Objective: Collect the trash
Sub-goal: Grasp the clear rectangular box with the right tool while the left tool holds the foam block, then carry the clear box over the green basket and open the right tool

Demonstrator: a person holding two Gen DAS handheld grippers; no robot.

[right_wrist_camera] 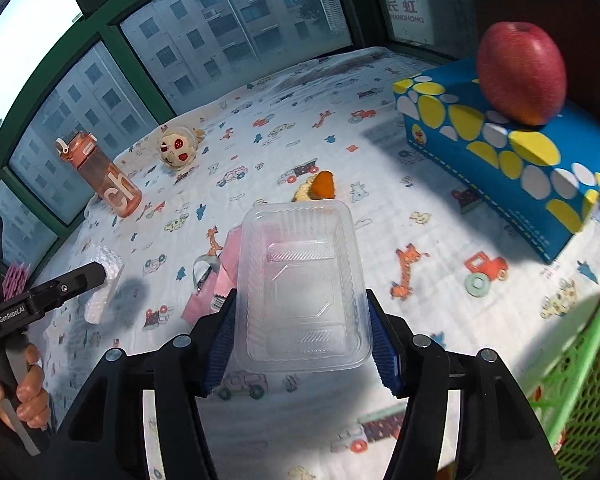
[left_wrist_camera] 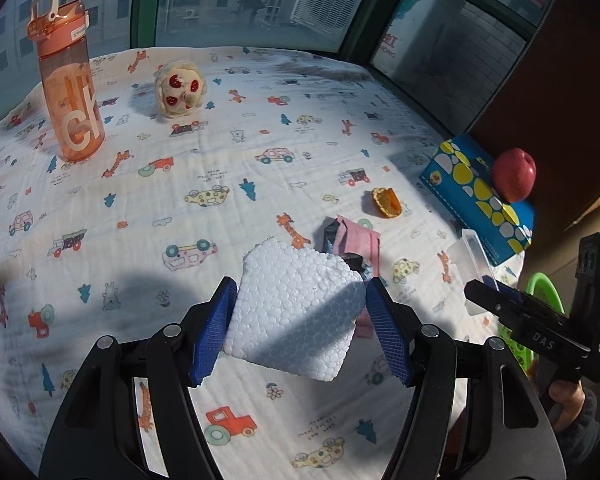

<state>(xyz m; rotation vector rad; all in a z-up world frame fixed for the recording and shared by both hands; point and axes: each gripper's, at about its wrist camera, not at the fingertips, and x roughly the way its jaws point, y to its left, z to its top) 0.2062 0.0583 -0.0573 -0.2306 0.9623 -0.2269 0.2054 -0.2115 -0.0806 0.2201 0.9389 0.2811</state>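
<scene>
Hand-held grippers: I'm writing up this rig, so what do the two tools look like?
Both are alike. The left hand-held gripper and the right hand-held gripper have black frames with silver pivot pins and ribbed blue pads. One body reads "GenRobot.AI", the other "DAS" beside a small green light. A dark fuzzy sleeve shows.

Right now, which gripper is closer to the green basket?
Right. The right gripper, holding the clear tray, is just beside the green basket; the left gripper, holding foam, is farther off.
</scene>
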